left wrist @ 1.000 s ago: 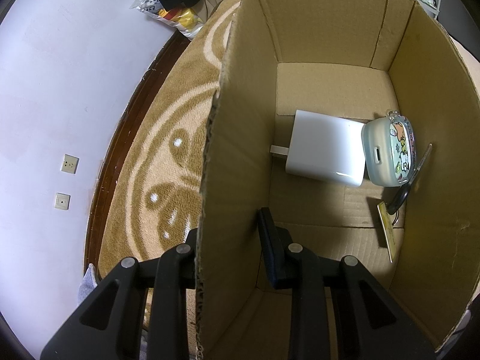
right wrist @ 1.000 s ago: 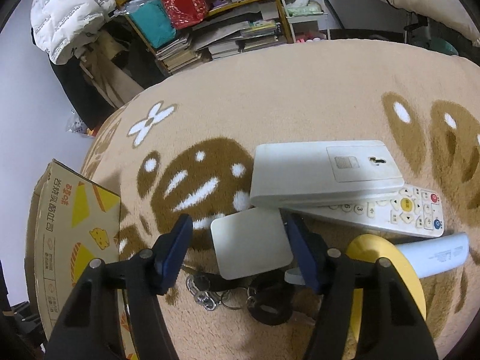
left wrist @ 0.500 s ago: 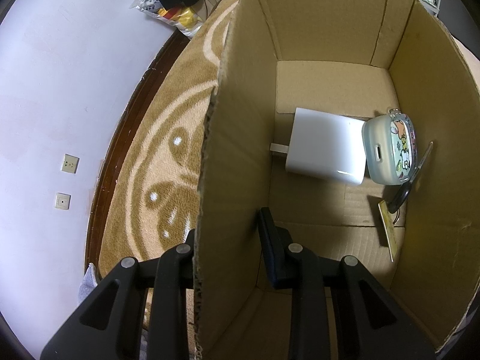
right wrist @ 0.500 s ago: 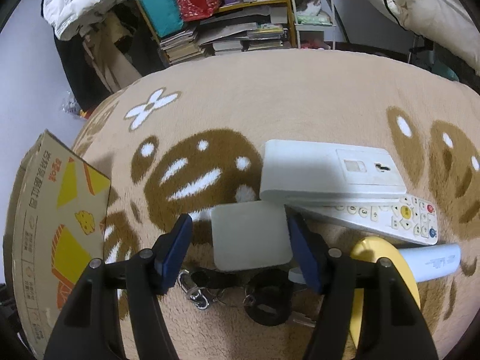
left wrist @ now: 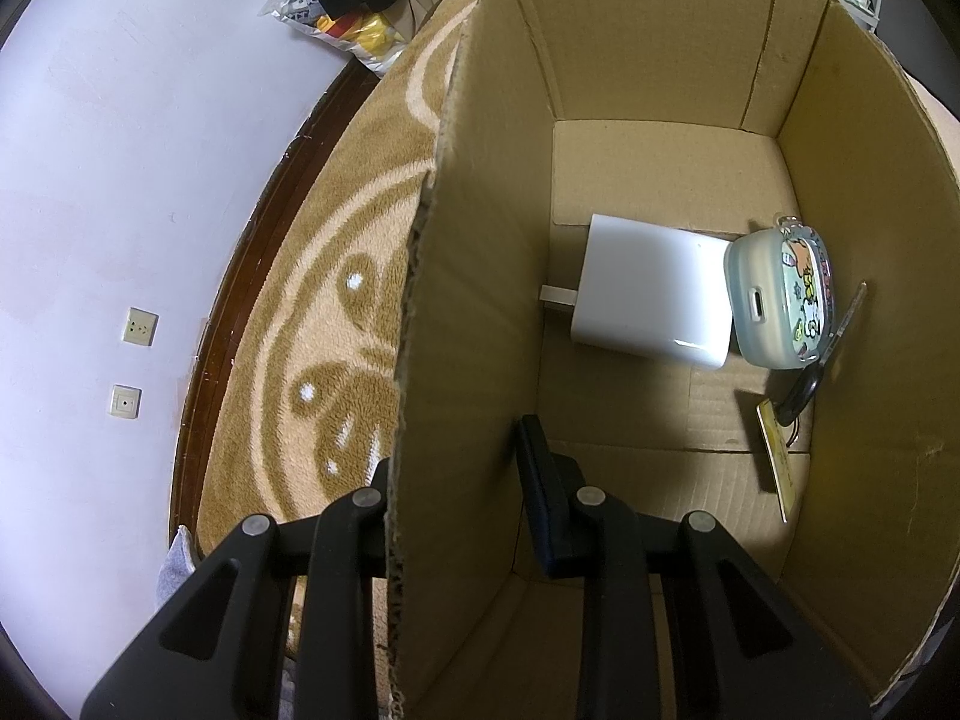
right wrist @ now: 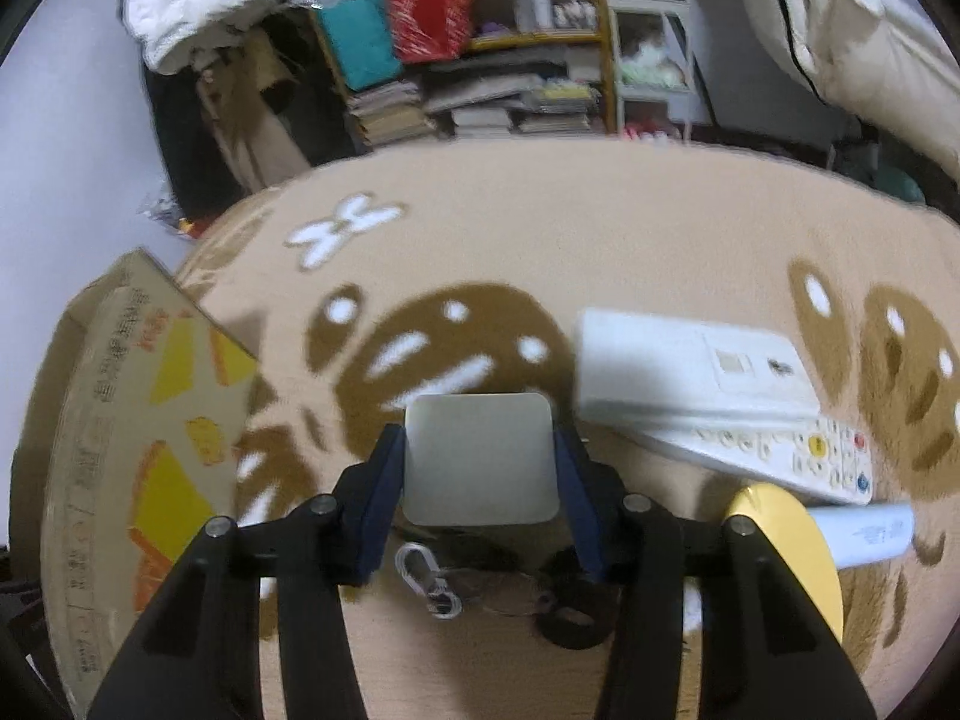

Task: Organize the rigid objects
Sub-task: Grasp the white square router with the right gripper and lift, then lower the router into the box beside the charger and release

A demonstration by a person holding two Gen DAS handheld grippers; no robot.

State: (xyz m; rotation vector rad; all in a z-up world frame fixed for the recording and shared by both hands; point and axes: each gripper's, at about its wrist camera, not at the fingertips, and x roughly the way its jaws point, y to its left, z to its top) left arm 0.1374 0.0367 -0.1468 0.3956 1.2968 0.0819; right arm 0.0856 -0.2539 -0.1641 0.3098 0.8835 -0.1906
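My left gripper (left wrist: 456, 474) is shut on the left wall of the open cardboard box (left wrist: 474, 276), one finger outside, one inside. Inside the box lie a white charger (left wrist: 651, 300), a pale earbud case with cartoon stickers (left wrist: 780, 300), and keys with a yellow tag (left wrist: 792, 420). My right gripper (right wrist: 477, 468) is shut on a flat white square case (right wrist: 478, 466) and holds it above the rug. The box also shows at the left of the right wrist view (right wrist: 138, 438).
On the tan patterned rug (right wrist: 540, 228) lie a white rectangular device (right wrist: 690, 366), a white remote (right wrist: 774, 456), a yellow disc (right wrist: 786, 534), a pale blue tube (right wrist: 864, 534) and a key ring with carabiner (right wrist: 432, 582). Cluttered shelves (right wrist: 480, 60) stand behind.
My right gripper has closed on the white square case and lifted it off the rug, swinging a little toward the box. The left gripper has kept its hold on the box wall.
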